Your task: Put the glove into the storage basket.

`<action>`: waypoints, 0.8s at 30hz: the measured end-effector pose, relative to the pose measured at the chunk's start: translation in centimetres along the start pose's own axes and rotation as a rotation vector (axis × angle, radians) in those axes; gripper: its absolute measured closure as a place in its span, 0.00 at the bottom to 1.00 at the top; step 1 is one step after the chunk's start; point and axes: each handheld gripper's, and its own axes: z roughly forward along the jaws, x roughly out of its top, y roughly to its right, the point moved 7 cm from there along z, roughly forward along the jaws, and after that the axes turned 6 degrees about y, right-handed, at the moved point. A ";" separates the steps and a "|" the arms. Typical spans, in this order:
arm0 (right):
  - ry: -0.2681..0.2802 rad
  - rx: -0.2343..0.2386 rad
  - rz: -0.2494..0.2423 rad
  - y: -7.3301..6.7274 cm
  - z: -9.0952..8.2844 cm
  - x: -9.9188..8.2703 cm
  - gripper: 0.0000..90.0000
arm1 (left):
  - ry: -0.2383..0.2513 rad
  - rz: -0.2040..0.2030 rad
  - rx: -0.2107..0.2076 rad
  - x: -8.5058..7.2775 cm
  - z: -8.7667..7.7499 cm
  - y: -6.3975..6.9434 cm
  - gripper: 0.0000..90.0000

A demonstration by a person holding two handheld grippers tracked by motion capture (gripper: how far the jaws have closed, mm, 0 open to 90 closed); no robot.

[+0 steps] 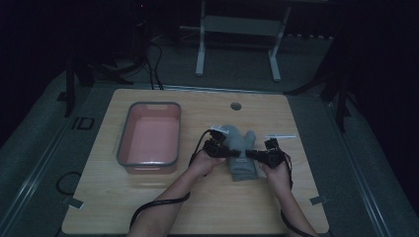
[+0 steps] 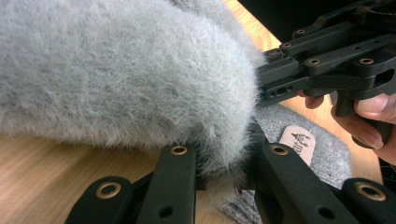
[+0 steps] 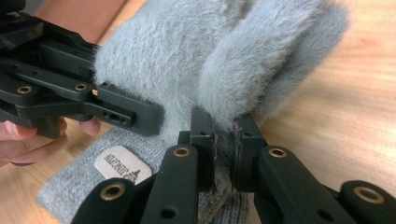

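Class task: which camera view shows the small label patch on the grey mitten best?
The right gripper view: the label patch lies near and whole on the knit cuff. The left gripper view shows it partly hidden behind a jaw; in the high view it is too small to make out.

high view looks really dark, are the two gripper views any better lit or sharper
High view: dim and murky, the fluffy grey mitten and pink plastic tub low in contrast. Left gripper view: bright, fur crisp, near jaws slightly soft. Right gripper view: bright, the beige label patch readable, wooden table streaked with blur.
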 end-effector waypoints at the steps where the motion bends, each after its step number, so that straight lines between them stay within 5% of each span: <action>1: 0.008 0.002 -0.003 -0.2 -0.1 0.3 0.91 | 0.001 -0.001 -0.004 0.2 -0.3 0.0 0.91; 13: 0.073 0.044 -0.054 -3.6 -2.0 3.7 0.91 | 0.033 0.078 -0.006 3.4 -4.4 1.5 0.91; 24: 0.104 0.076 -0.087 -7.0 -1.9 6.7 0.91 | 0.061 0.089 0.013 5.4 -8.8 1.3 0.91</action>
